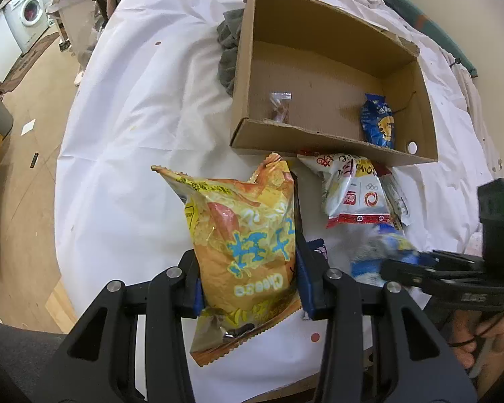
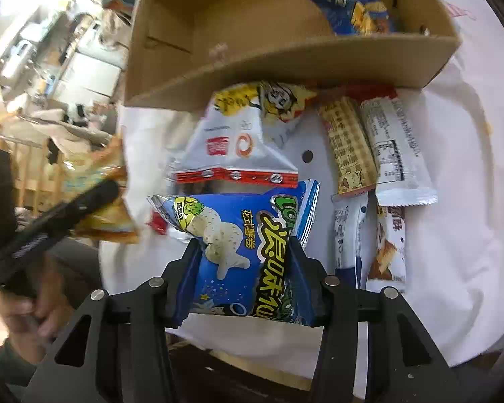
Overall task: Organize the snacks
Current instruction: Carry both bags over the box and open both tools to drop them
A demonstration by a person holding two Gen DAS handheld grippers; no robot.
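Note:
My left gripper (image 1: 247, 262) is shut on an orange cheese snack bag (image 1: 242, 221), held above the white-covered table. My right gripper (image 2: 244, 252) is shut on a blue snack bag (image 2: 228, 235) with green and yellow lettering. In the left wrist view that bag shows as a blur at lower right. An open cardboard box (image 1: 319, 147) stands just beyond, holding a blue packet (image 1: 378, 124) and a small clear packet (image 1: 279, 107). In front of the box (image 2: 285, 63) lie a white and red bag (image 2: 232, 144) and several wrapped bars (image 2: 347, 144).
A grey cloth (image 1: 228, 50) lies bunched against the box's left wall. The white tablecloth (image 1: 134, 117) runs to the table's left edge, with wooden floor and a washing machine (image 1: 30, 13) beyond. A person's hand (image 2: 27, 309) holds the left gripper's handle.

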